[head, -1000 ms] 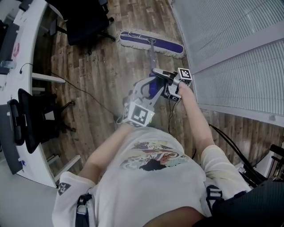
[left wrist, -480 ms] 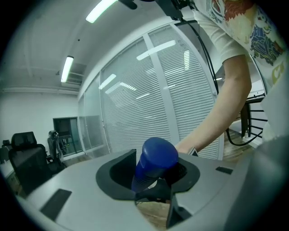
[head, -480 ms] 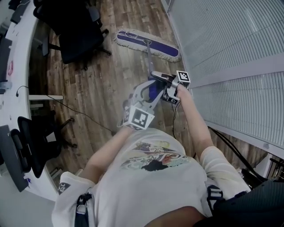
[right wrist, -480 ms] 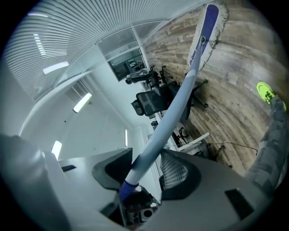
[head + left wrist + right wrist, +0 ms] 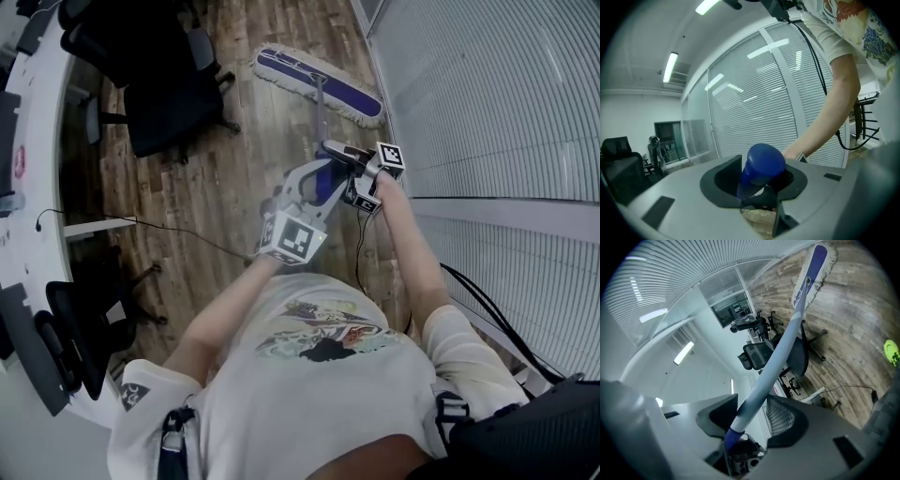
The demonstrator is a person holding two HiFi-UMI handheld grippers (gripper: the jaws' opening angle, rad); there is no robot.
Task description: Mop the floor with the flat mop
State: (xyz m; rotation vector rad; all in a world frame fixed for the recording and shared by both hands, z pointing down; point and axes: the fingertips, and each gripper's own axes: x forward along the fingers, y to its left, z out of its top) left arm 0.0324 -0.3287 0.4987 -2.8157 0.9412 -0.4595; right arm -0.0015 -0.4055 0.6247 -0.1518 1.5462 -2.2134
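Now left tool (image 5: pixel 317 185), right tool (image 5: pixel 337 150) both clamp the mop handle (image 5: pixel 321 108); its head (image 5: pixel 319 82), twelve o'clock, could snag the office chair (image 5: pixel 173 89).

Left grey two-jaw gripper (image 5: pixel 758 180): I had it clamped on the blue mop handle end (image 5: pixel 765 161).
Right grey gripper (image 5: pixel 751 416): clamped on the pale shaft (image 5: pixel 780 357).

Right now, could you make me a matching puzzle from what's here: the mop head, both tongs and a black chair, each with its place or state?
1 mop head
2 left tongs
3 right tongs
4 black chair

a clamped on the handle at its blue end
b flat on the wooden floor
c next to the white desk
d clamped on the handle's pale shaft

Pairs: 1-b, 2-a, 3-d, 4-c
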